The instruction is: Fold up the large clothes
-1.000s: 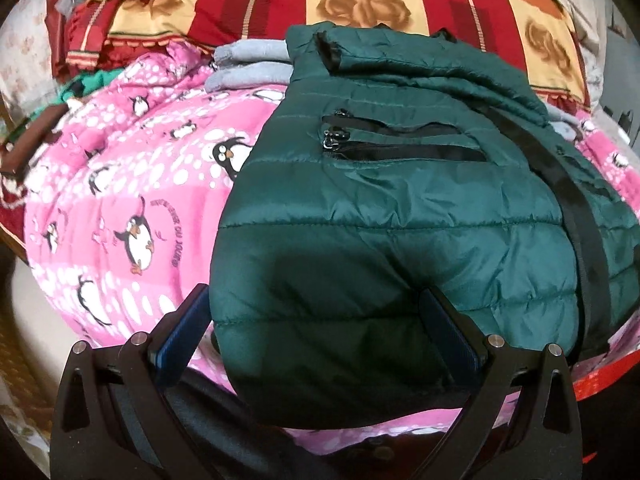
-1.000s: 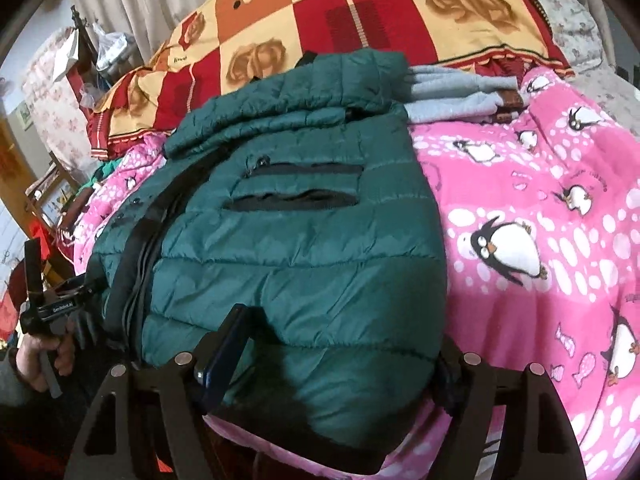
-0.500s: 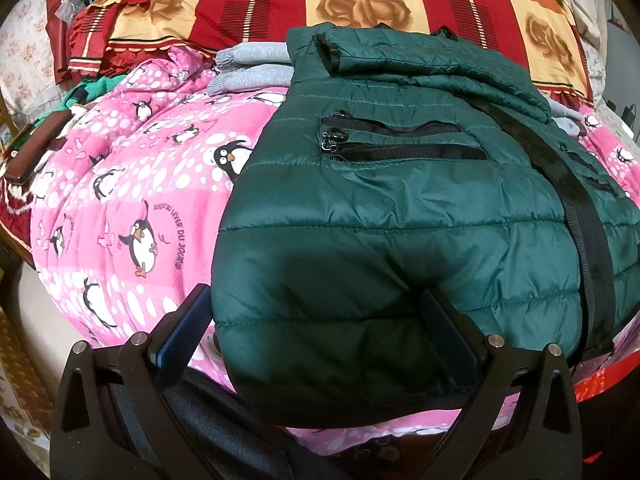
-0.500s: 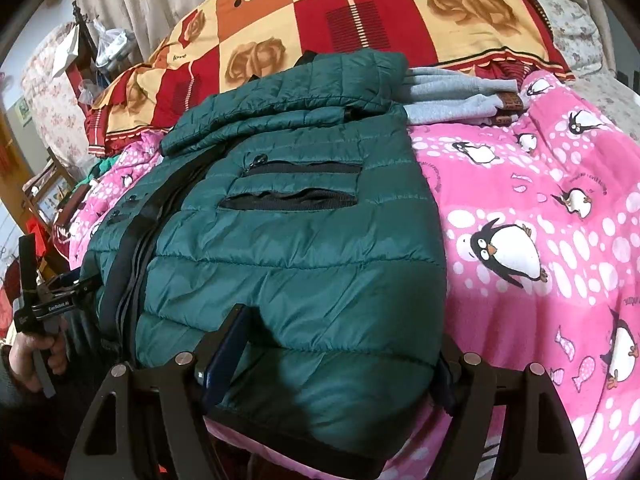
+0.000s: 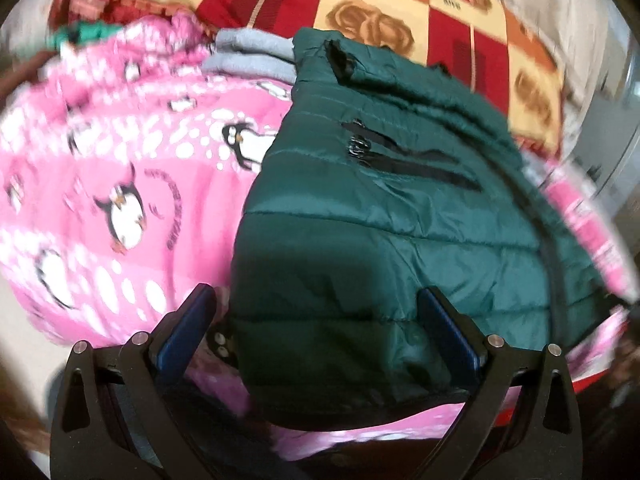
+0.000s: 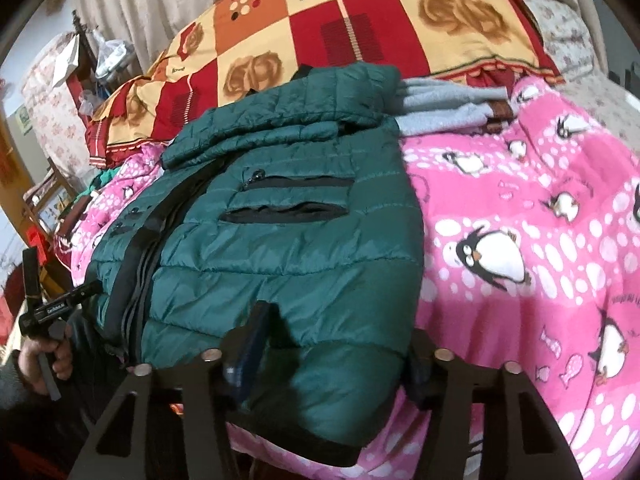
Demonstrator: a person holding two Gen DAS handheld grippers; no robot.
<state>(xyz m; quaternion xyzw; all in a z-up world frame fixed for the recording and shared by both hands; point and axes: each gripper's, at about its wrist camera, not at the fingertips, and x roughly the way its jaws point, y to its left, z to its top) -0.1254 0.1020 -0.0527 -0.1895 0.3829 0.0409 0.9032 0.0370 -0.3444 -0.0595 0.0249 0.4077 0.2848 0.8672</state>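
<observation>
1. Right gripper (image 6: 336,344): jaws closing, with the near hem corner of the green puffer jacket (image 6: 288,248) bunched between them; the left pad dents the fabric, the right pad is hidden behind the fold, so a firm pinch cannot be confirmed.
2. Left gripper (image 5: 320,320): jaws spread wide, astride the other hem corner of the jacket (image 5: 360,240); the pads stand clear of the fabric (frame blurred).
3. Seen from the right wrist, a hand (image 6: 44,360) at the far left edge grips the handle of the left gripper.
4. Jacket lies flat on the bed, hem toward the cameras at the near edge, two black zip pockets facing up, one sleeve folded across its far end.
5. Surface: pink fleece blanket (image 6: 520,208) printed with penguins and white dots, covering the bed and draping over its near edge.
6. Just beyond the jacket: folded grey garments (image 6: 444,100), touching the sleeve.
7. Behind those: a red, orange and cream checked blanket (image 6: 360,20) with rose motifs (the word "love" legible).
8. Room, far left: cluttered wooden furniture (image 6: 80,60) and a pale curtain (image 6: 152,0).
</observation>
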